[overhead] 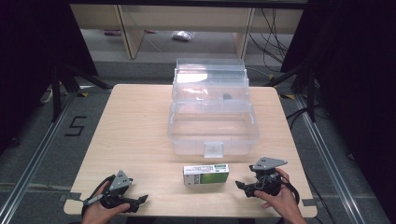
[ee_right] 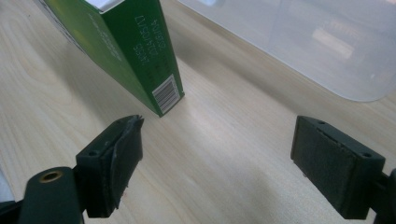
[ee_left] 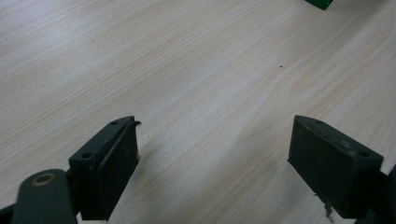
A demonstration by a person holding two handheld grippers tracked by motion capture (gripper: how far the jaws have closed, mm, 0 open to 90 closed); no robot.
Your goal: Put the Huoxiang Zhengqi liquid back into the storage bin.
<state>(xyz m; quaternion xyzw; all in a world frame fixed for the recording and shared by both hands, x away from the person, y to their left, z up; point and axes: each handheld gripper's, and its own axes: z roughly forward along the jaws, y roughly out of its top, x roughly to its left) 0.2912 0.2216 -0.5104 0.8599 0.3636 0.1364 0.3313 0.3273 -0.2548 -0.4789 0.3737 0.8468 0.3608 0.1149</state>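
Right gripper (overhead: 243, 185) sits lower right of the high view, jaws spread wide with nothing between them, pointing left at the green box (overhead: 206, 174). The box lies flat on the wooden table (overhead: 135, 130), bottom centre of the high view, just below the clear plastic bin (overhead: 212, 133), close to it, but contact can't be told from here. In the right gripper view the green box (ee_right: 130, 51) fills the upper left, barcode end facing the camera, near the left jaw tip but apart from it; the gripper (ee_right: 217, 154) has only bare table in its gap, and the clear bin (ee_right: 317, 42) wall runs across the upper right. Left gripper (overhead: 140, 199) is lower left of the high view, held by a hand (overhead: 100, 212) at the bottom edge, jaws also apart and empty, well away from the box. The left gripper view shows the gripper (ee_left: 215, 149) over plain wood grain (a sliver of the green box (ee_left: 321, 3) at the top right edge). The person's right hand (overhead: 280, 198) wraps that gripper's body from below. The bin stands open, its lid tilted back toward the top of the frame, with a small dark thing inside the upper tier, too small to identify.
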